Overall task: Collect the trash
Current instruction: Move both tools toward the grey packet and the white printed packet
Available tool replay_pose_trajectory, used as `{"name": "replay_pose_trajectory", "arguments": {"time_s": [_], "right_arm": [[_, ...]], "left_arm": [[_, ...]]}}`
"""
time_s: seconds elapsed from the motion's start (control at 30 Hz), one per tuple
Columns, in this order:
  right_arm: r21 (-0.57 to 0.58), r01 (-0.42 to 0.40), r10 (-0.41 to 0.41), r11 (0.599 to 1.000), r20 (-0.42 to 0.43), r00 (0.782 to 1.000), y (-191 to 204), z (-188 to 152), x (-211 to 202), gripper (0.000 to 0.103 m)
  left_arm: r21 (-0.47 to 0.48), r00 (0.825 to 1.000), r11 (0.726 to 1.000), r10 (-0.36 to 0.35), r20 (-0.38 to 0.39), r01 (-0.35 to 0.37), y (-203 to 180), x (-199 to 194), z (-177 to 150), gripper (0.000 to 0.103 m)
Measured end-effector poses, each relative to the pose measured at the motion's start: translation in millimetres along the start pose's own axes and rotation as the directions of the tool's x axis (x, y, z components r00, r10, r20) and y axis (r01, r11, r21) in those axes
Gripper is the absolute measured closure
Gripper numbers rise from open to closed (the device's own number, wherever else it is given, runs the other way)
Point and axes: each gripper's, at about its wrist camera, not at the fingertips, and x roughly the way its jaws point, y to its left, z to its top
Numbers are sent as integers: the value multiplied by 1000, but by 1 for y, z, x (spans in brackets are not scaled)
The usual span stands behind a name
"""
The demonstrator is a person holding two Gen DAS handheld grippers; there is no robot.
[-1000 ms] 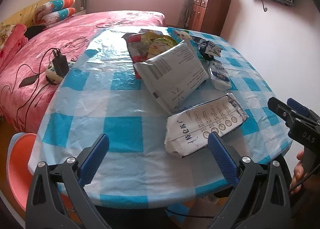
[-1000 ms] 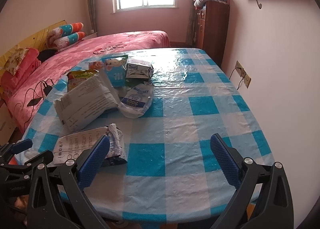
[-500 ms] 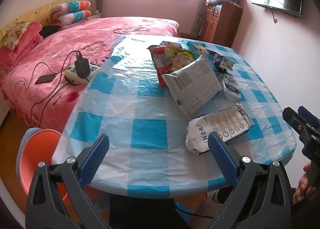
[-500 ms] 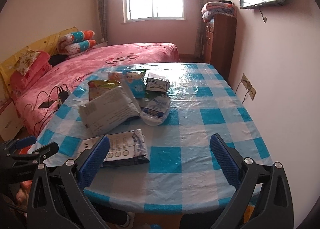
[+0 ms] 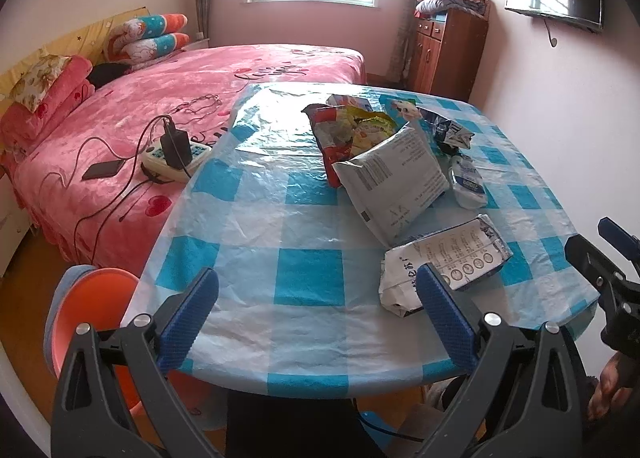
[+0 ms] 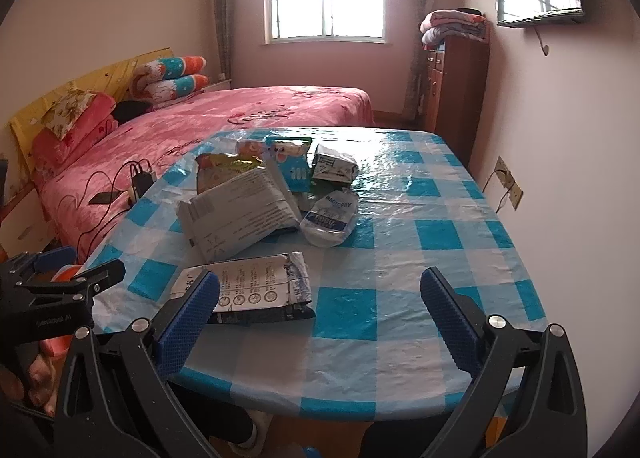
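Both the left hand-held gripper (image 5: 316, 298) and right hand-held gripper (image 6: 320, 296) hang spread apart and empty short of the bench (image 6: 440, 258), where the nearest flattened white wrapper (image 6: 256, 286) looks light, crinkly and slippery, best pinched at its crumpled torn end, while the puffier grey packet (image 6: 240, 213) and snack bags (image 6: 292, 161) lie heaped beyond.

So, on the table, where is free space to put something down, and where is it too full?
Free: the near-left cloth between the bed-side edge and the grey mailer; also the wall-side half, right of the white pouch. Crowded: the far middle, where wrappers overlap around the red snack bag.
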Motion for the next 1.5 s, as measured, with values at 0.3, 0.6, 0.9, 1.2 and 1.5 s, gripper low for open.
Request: {"name": "replay_pose_trajectory", "arguments": {"time_s": [0.3, 0.6, 0.9, 1.2, 1.5], "right_arm": [[-52, -60, 59, 997, -11, 998, 9, -5, 7, 4], [19, -220, 221, 975, -135, 966, 12, -19, 32, 6], [233, -354, 410, 906, -272, 870, 6, -30, 72, 33], [329, -345, 442, 879, -296, 847, 3, -17, 102, 34], [202, -264, 317, 943, -311, 896, 19, 11, 135, 18]], "left_arm": [[8, 1000, 1000, -3, -14, 3, -3, 11, -1, 4], [5, 999, 1000, -8, -52, 9, -1, 31, -7, 4], [-32, 998, 999, -26, -64, 24, 15, 43, -12, 4], [-81, 996, 996, -55, -76, 49, 33, 56, -15, 4], [-75, 995, 996, -55, -78, 49, 35, 63, -13, 4]]}}
